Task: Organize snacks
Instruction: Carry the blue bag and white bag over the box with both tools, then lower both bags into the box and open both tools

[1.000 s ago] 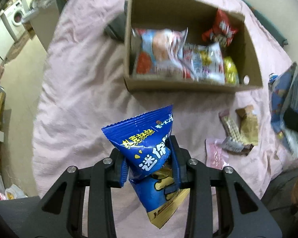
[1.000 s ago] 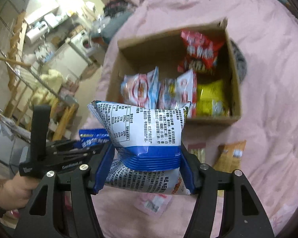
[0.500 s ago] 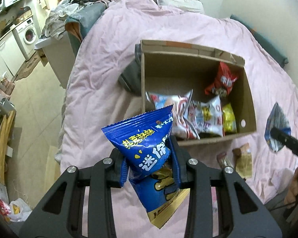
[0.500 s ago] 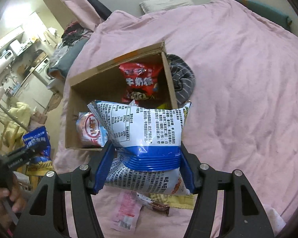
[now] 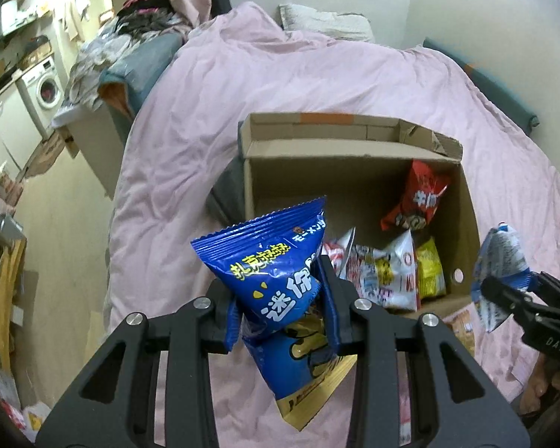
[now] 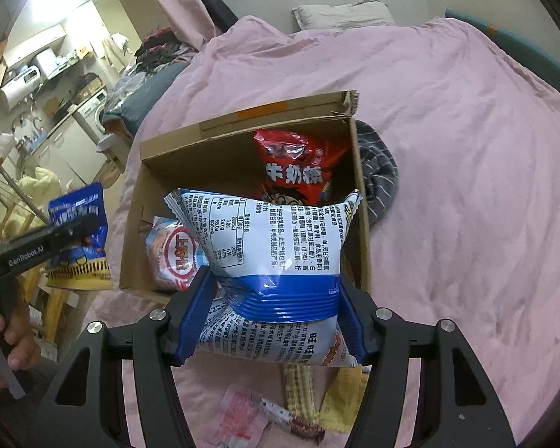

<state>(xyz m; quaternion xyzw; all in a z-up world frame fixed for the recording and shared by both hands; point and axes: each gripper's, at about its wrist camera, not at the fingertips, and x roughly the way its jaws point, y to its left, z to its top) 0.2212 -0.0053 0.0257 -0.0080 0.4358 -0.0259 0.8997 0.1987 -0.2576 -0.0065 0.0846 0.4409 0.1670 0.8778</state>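
Observation:
My left gripper (image 5: 282, 302) is shut on a blue snack bag (image 5: 276, 272) with white and yellow print, held above the bed in front of the open cardboard box (image 5: 354, 138). My right gripper (image 6: 276, 310) is shut on a white and blue snack bag (image 6: 276, 239), held just before the same box (image 6: 242, 119). The box holds a red bag (image 6: 295, 164), a white and red bag (image 6: 173, 254) and a yellow bag (image 5: 429, 268). Each gripper shows at the edge of the other's view.
The box stands on a pink quilt (image 5: 242, 86). A grey striped cloth (image 6: 379, 175) lies against the box's right side. Loose snack packets (image 6: 242, 414) lie on the quilt near my right gripper. A washing machine (image 5: 44, 86) and clutter stand left of the bed.
Both grippers have risen and tilted back from the box with their bags still held. More of the bed and room shows. The box looks smaller and farther.

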